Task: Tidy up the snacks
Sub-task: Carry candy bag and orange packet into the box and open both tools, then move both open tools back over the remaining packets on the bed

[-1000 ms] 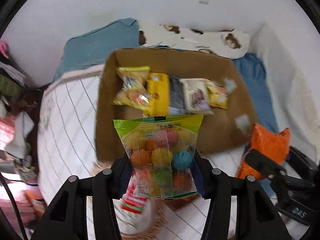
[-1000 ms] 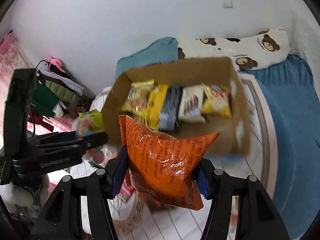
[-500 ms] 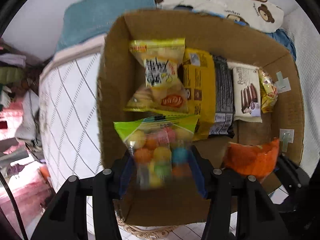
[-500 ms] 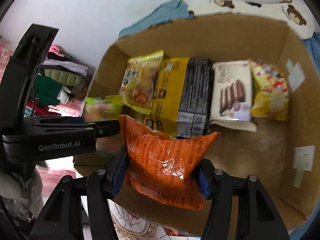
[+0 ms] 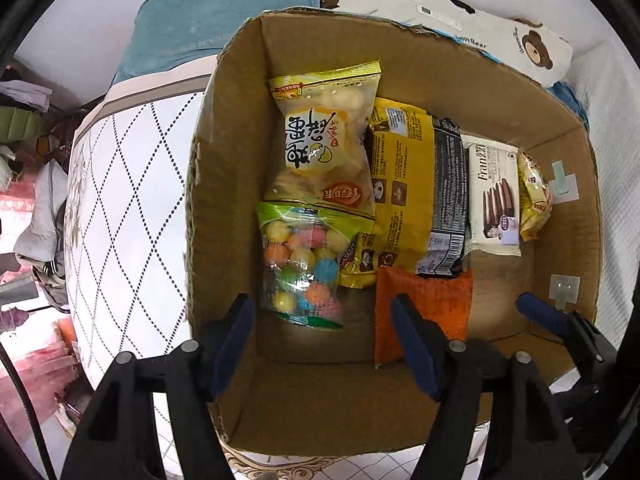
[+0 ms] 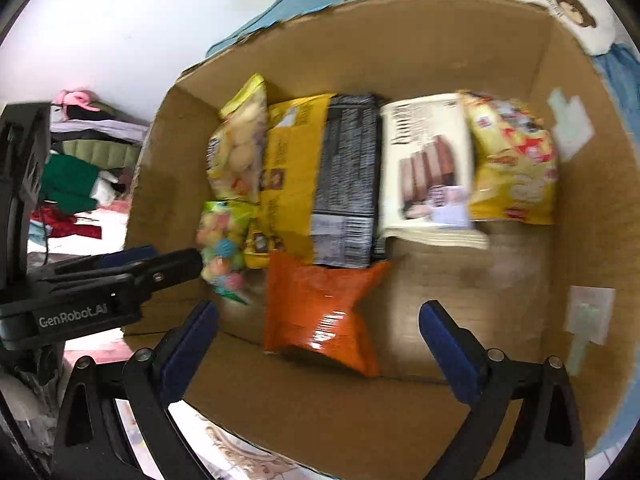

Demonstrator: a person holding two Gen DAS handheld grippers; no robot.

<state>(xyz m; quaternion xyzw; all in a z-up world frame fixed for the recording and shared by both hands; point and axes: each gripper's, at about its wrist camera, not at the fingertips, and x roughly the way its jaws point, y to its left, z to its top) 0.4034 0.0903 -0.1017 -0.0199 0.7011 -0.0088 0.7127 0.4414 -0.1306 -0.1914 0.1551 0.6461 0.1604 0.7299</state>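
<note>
A cardboard box (image 5: 224, 184) (image 6: 440, 40) holds a row of snack packs. A green-topped bag of coloured balls (image 5: 306, 264) (image 6: 222, 252) lies on the box floor at the left. An orange snack bag (image 5: 424, 300) (image 6: 320, 312) lies beside it, in front of the row. My left gripper (image 5: 320, 328) is open and empty, just behind the ball bag. My right gripper (image 6: 316, 336) is open and empty, its fingers either side of the orange bag and clear of it. The right gripper's blue pad (image 5: 540, 312) shows in the left wrist view.
The row holds a yellow egg-biscuit bag (image 5: 324, 140), a yellow-black pack (image 5: 416, 192), a white wafer pack (image 5: 494, 200) and a small yellow bag (image 5: 532, 196). The box sits on a white quilted mattress (image 5: 120, 200). A teal pillow (image 5: 224, 20) and a bear pillow (image 5: 500, 36) lie behind.
Both grippers moved forward over the box and opened. The ball bag and the orange bag left the jaws and now lie on the box floor.
</note>
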